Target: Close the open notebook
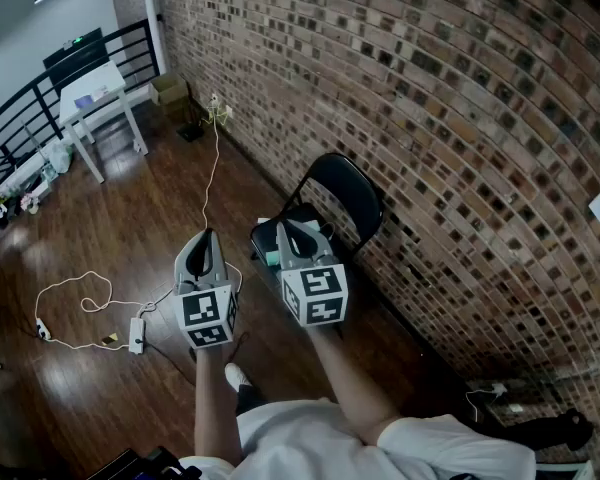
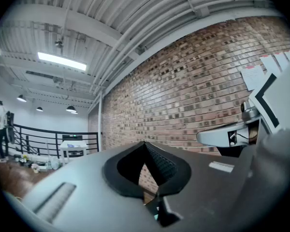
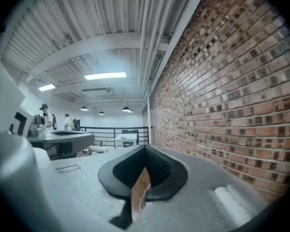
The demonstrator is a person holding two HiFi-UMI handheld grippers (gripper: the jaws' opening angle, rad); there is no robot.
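The left claw [image 1: 208,234] and right claw [image 1: 298,230] are both pinched together, empty and level. The notebook [image 1: 271,257] is probably the pale thing on the chair [image 1: 348,193] seat, at 7 o'clock of the right claw's tips and mostly hidden. Risk: a blind nudge with closed tips could slide it off the seat.

Left claw [image 1: 207,236], right claw [image 1: 287,230]: grey shells, black-and-white marker cubes [image 1: 208,313]. White short-sleeved shirt [image 1: 310,436].

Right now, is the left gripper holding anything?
No: the left gripper has its jaws shut together with nothing between them, only the brick wall beyond.
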